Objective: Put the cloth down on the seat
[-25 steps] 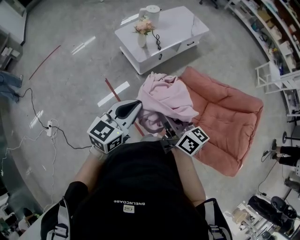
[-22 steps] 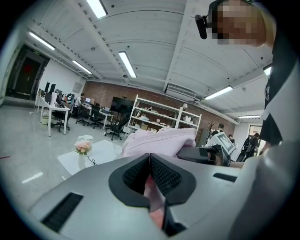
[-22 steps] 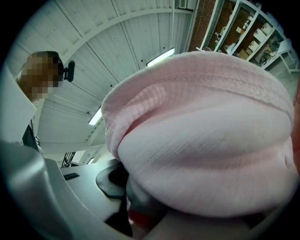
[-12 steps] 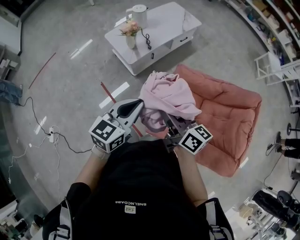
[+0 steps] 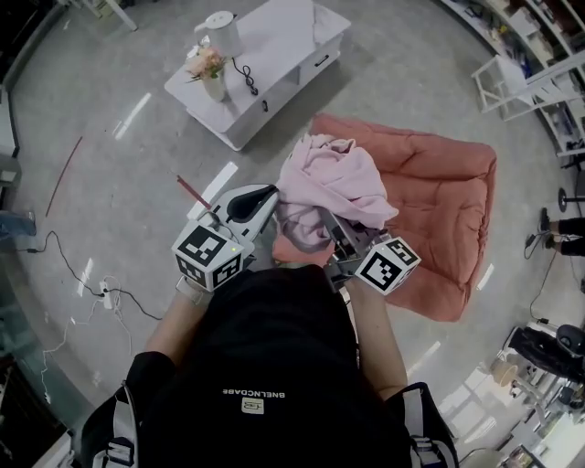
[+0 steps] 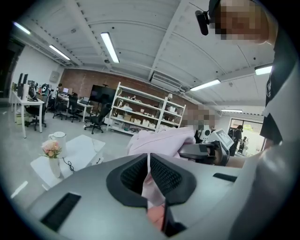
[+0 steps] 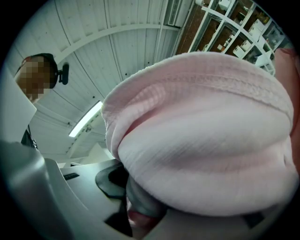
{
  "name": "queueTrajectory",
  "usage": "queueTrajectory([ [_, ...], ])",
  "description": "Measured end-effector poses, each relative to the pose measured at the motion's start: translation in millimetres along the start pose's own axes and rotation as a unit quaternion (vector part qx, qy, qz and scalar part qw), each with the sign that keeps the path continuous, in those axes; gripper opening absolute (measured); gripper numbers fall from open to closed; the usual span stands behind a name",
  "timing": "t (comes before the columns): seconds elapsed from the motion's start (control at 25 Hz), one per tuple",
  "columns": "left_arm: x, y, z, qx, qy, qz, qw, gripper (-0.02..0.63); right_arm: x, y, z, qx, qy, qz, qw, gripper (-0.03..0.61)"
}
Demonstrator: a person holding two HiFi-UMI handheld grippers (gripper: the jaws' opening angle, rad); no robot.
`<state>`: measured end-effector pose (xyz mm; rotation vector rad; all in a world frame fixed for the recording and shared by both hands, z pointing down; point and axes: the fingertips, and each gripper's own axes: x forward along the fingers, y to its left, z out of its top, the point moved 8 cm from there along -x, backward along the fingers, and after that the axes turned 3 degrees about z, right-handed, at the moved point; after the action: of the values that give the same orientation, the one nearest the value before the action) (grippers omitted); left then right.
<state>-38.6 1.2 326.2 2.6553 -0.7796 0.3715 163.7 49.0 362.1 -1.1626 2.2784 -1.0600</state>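
A crumpled pink cloth (image 5: pixel 334 183) hangs in the air between both grippers, over the near left corner of the salmon cushion seat (image 5: pixel 439 196) on the floor. My left gripper (image 5: pixel 265 197) is shut on a thin fold of the cloth (image 6: pixel 159 140), pinched between its black pads (image 6: pixel 164 176). My right gripper (image 5: pixel 332 230) holds the cloth from the other side. In the right gripper view the cloth (image 7: pixel 201 140) bulges over almost everything and hides most of the jaws, which grip a thick bunch of it low down.
A low white table (image 5: pixel 292 37) with a flower vase (image 5: pixel 212 75) and a white kettle (image 5: pixel 221 27) stands beyond the seat. A cable (image 5: pixel 69 265) trails on the floor at left. White racks (image 5: pixel 526 78) and a person's feet (image 5: pixel 562 227) are at right.
The head view has shifted toward the seat: table and cushion sit further left and higher. Both grippers still hold the cloth the same way, now more over the cushion's corner.
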Motion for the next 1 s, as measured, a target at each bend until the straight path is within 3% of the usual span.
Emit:
queueTrajectory([
  [0.44,95,22,21,0.036,0.067,-0.100,0.9920,0.017,-34,-61,39,0.041,-0.092,-0.122,0.987,0.207],
  [0.72,141,26,17,0.050,0.103,-0.148,0.9823,0.017,-60,-99,53,0.058,-0.138,-0.188,0.971,0.207],
  [1.0,182,26,6,0.059,0.139,-0.174,0.9730,0.017,-95,-139,54,0.088,-0.178,-0.255,0.946,0.207],
])
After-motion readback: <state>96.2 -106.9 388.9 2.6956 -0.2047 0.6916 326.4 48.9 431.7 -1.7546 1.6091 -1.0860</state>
